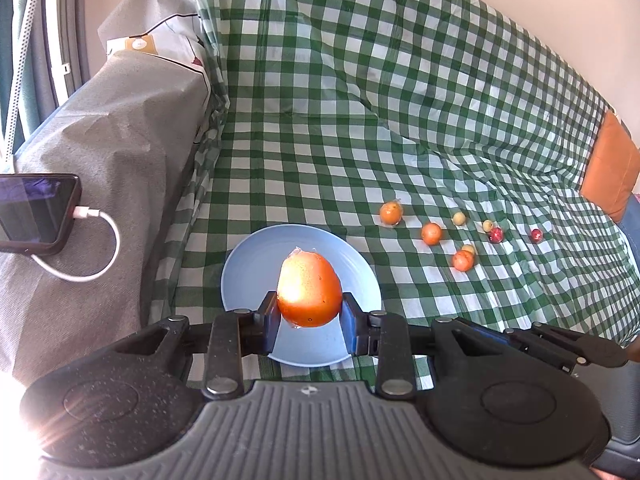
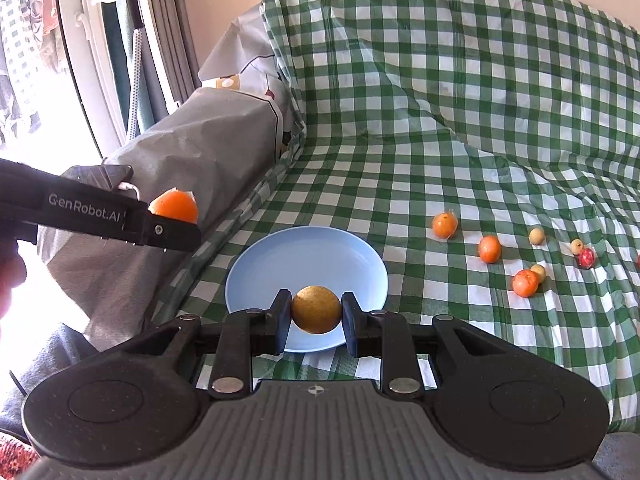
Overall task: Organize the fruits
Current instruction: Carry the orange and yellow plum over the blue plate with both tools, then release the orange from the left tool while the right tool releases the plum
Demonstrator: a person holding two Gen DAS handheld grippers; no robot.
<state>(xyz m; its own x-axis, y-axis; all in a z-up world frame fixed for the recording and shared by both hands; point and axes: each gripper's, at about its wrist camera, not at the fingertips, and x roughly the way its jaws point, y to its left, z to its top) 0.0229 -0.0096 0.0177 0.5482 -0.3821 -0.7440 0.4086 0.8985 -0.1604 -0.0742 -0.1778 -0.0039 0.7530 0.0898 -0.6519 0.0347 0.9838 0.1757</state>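
Now my left tongs are closed on an orange fruit in clear wrap, and I hold it above the light blue plate. My right tongs are closed on a round yellow-brown fruit, above the near part of the same plate. On the green checked cloth, to the right of the plate, lie three more orange fruits and some small pale and red fruits, well apart from the plate.
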